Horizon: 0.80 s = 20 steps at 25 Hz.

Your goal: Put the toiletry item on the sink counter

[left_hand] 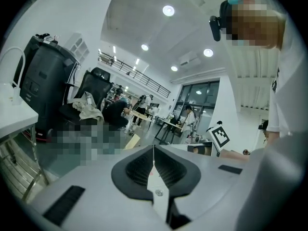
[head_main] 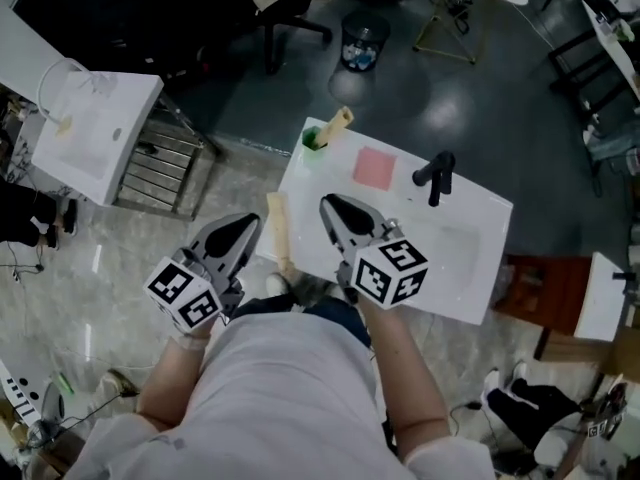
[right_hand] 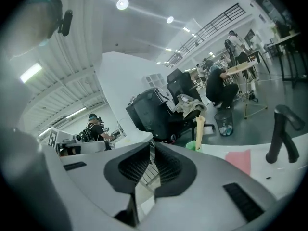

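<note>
A white sink counter (head_main: 300, 183) with a black faucet (head_main: 436, 176) stands in front of me. At its far left corner is a green cup (head_main: 317, 137) with a beige stick-like item (head_main: 340, 120) in it. A pink square piece (head_main: 374, 168) lies beside them. My right gripper (head_main: 329, 202) hovers over the counter's near left part, shut and empty. The right gripper view shows the cup (right_hand: 194, 145), the pink piece (right_hand: 239, 160) and the faucet (right_hand: 281, 131) beyond its closed jaws (right_hand: 151, 144). My left gripper (head_main: 250, 221) hangs left of the counter, shut with nothing in it (left_hand: 154, 148).
A beige flat strip (head_main: 278, 230) sits at the counter's left edge. A second white sink unit (head_main: 95, 128) with a metal rack (head_main: 160, 168) stands to the left. A waste bin (head_main: 362, 40) is behind the counter and a red-brown cabinet (head_main: 545, 293) to the right.
</note>
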Available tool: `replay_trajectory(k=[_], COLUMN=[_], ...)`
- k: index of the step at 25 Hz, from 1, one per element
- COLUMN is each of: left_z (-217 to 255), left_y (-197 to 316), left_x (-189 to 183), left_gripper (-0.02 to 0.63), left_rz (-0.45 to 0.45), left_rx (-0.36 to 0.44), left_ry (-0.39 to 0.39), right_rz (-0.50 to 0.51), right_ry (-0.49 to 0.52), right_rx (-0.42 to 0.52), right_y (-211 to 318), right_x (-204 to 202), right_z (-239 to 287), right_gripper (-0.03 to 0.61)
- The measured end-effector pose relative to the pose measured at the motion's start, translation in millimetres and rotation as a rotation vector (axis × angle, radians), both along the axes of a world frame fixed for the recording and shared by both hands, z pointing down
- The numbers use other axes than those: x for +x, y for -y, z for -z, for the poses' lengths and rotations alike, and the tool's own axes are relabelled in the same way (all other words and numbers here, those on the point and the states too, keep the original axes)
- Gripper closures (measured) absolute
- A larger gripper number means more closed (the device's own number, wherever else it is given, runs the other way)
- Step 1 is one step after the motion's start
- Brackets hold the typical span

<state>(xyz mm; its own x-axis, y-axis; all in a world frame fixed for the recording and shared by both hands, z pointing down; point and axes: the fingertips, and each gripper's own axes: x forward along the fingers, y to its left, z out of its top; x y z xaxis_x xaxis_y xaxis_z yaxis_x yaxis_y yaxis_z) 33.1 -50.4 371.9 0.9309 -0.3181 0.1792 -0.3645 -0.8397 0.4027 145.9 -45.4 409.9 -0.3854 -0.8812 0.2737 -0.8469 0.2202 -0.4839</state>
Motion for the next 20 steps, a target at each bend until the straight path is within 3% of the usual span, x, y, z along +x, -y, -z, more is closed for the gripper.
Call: replay_trajectory(k=[10, 20], left_z=[20, 23], left_y=[-7, -23], left_x=[43, 60], left_gripper=[0.595, 0.595], left_rz=[-0.096, -0.172], left_rx=[0.036, 0.068], left_ry=[-0.050, -0.056], right_rz=[-0.064, -0.114], right_ry=[-0.092, -0.131], right_rx=[0.104, 0.194], right_y=[-29, -57], right_x=[19, 27], right_z=[43, 65], right_gripper=[0.535, 0.535])
